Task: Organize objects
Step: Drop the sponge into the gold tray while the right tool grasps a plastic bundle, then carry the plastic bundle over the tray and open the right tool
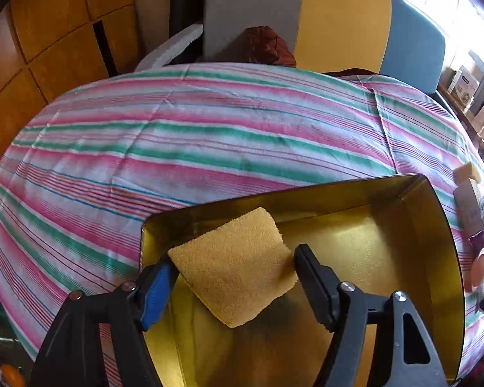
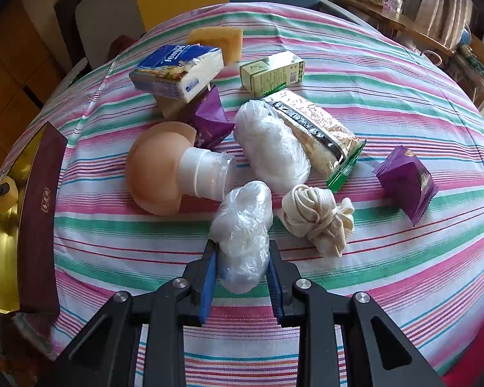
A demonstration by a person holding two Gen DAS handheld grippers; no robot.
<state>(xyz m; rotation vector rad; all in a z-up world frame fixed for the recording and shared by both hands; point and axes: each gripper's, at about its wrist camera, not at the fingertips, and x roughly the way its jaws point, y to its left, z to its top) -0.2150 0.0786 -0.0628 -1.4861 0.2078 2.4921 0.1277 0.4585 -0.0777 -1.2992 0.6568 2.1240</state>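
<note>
My left gripper (image 1: 234, 259) is shut on a yellow sponge (image 1: 232, 266) and holds it over the open gold tin box (image 1: 419, 225). My right gripper (image 2: 242, 258) is shut on a small clear plastic-wrapped bundle (image 2: 242, 229) at the near side of a pile on the striped tablecloth (image 2: 113, 242). The pile holds a peach cup with a white plastic bottle (image 2: 158, 174), a larger plastic bundle (image 2: 271, 148), a noodle pack (image 2: 319, 135), a cloth knot (image 2: 316, 216), a tissue pack (image 2: 177, 71), a green carton (image 2: 271, 72), purple sachets (image 2: 406, 183) and another sponge (image 2: 219, 42).
The gold tin with its dark red outer wall (image 2: 38, 219) stands at the table's left edge in the right wrist view. Yellow (image 1: 342, 22) and blue (image 1: 413, 48) chair backs stand behind the table. A wooden shelf with boxes (image 2: 387, 3) is at the far right.
</note>
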